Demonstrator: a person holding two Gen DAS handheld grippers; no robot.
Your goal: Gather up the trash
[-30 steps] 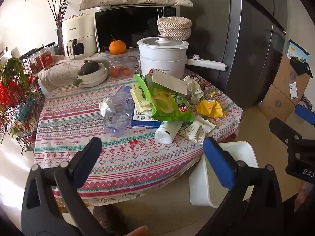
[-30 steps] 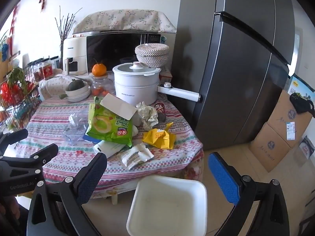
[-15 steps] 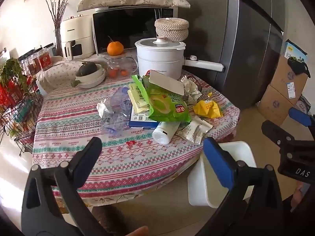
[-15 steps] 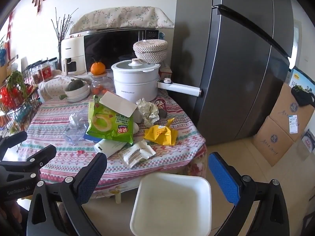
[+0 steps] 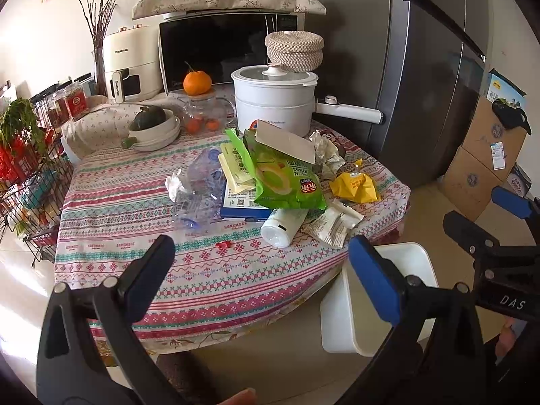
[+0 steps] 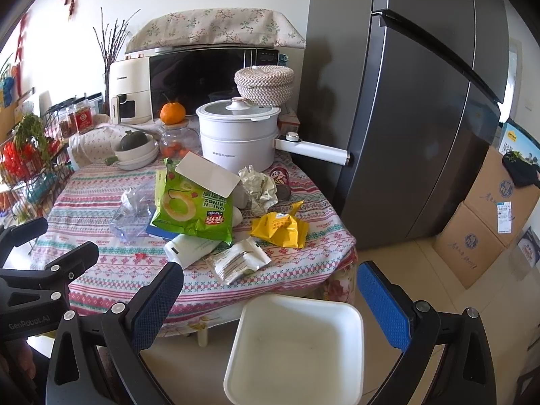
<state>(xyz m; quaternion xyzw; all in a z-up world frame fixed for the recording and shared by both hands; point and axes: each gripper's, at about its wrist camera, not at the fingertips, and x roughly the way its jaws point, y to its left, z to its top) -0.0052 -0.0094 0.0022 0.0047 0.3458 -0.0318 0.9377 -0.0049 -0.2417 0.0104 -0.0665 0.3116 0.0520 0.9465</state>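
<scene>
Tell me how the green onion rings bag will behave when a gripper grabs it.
The green onion rings bag looks creased and fairly flat, so it is probably light and floppy, likely to sag from a pinch. Its glossy film may slip between pads. A white card rests on it and it overlaps a white tube, so lifting it will probably shift both.

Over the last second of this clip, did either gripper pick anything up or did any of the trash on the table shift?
Nothing was grasped or released. Both views drifted slightly, no more. The left gripper and right gripper stay open and empty, short of the table. The green snack bag, yellow wrapper, white bottle and white bin lie where they were.
</scene>
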